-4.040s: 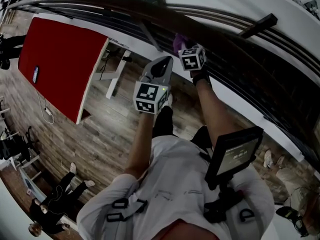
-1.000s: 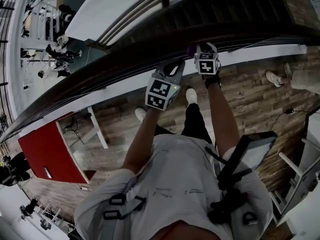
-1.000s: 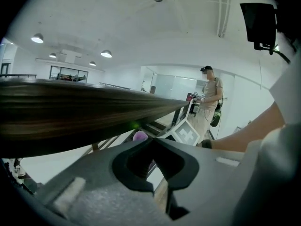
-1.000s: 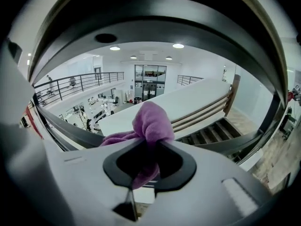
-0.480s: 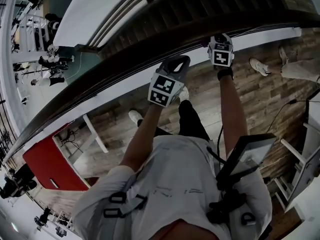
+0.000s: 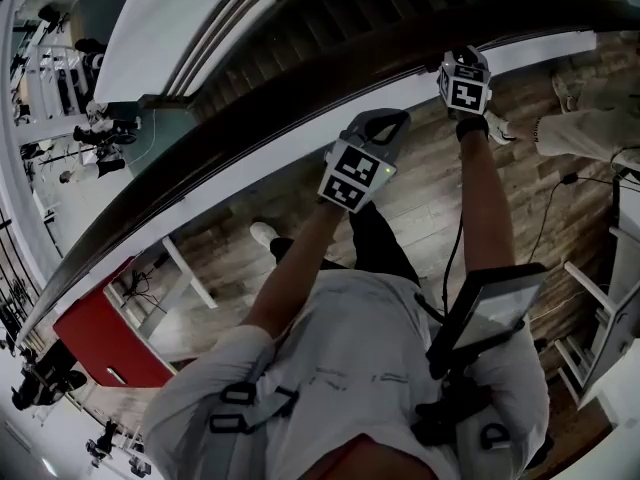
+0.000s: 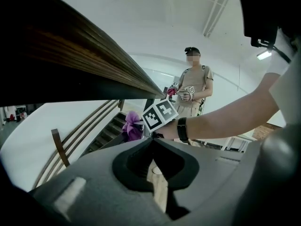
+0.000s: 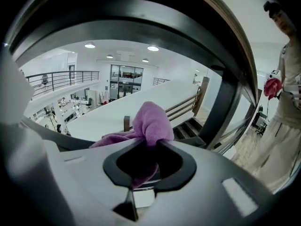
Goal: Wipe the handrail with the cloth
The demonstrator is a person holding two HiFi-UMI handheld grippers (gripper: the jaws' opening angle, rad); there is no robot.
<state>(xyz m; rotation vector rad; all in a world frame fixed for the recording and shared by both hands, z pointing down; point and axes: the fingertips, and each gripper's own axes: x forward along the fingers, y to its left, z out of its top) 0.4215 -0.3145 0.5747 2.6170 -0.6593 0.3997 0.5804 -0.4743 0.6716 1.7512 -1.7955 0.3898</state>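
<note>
The dark wooden handrail (image 6: 250, 118) curves from lower left to upper right in the head view. My right gripper (image 6: 460, 66) is up against it at the upper right, shut on a purple cloth (image 8: 151, 124). In the right gripper view the cloth bulges out between the jaws, and the rail (image 8: 155, 18) arches close above it. My left gripper (image 6: 390, 120) hangs just below the rail, left of the right one, with its jaws closed and nothing in them. The left gripper view shows the rail (image 7: 80, 65) overhead, the shut left gripper (image 7: 151, 142), and the cloth (image 7: 133, 126) by the right gripper's marker cube (image 7: 160, 116).
Stair treads and lower rails (image 6: 330, 8) lie beyond the handrail. Far below are a wooden floor (image 6: 430, 188), a red panel (image 6: 100, 340) and a white desk (image 6: 185, 268). A second person (image 7: 193, 81) stands further along the rail with grippers and a cloth. A tablet (image 6: 487, 313) hangs at my chest.
Both grippers have moved right along the handrail, the right one sliding the cloth with it. The view has swung, so the rail now runs steeper across the picture.
</note>
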